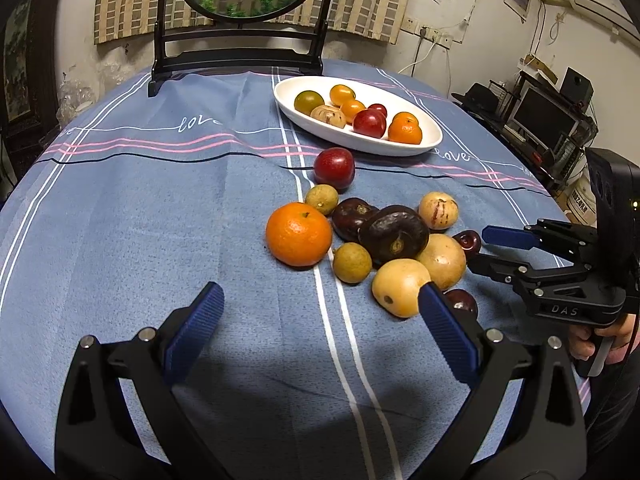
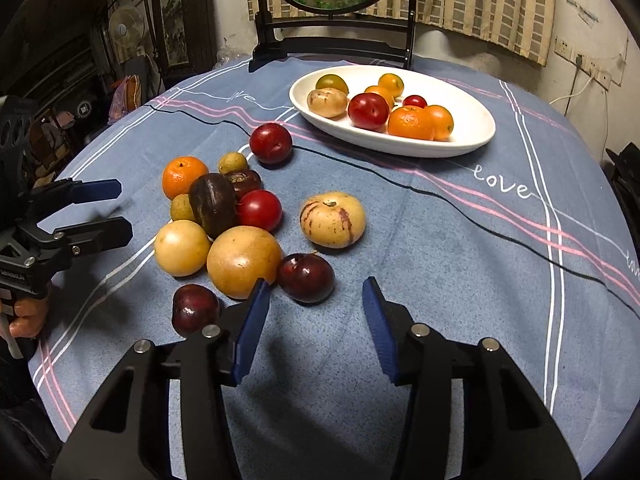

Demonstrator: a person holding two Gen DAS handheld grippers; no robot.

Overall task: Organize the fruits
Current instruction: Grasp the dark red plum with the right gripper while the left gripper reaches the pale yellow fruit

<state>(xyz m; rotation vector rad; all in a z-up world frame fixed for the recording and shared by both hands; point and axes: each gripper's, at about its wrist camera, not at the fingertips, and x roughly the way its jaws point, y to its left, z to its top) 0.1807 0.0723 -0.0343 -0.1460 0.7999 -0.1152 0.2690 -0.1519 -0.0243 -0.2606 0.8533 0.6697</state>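
From the left wrist view, the left gripper (image 1: 320, 312) stood wide open and empty above the blue striped tablecloth (image 1: 160, 208), its right finger overlapping a smooth yellow round fruit (image 1: 400, 286). A round orange mandarin (image 1: 299, 234) lay ahead, touching the loose cluster. Seven fruits sat in the white oval ceramic dish (image 1: 432, 140) farther back. The cluster was tight: closing on one fruit would likely nudge its neighbours, and round fruit rolls freely on cloth toward the table edge.

From the right wrist view, the right gripper (image 2: 316, 312) was partly spread and held nothing, hovering just short of a dark red plum (image 2: 306, 278). Loose on the cloth I counted thirteen: one mandarin, two yellow round fruits, two small olive-brown ones, one pale striped melon-like fruit (image 2: 333, 219), one elongated dark purple fruit (image 2: 213, 204), one dark brown fruit, five red or dark red plums. The dish again showed seven. A plum's glossy skin could slip between the pads.
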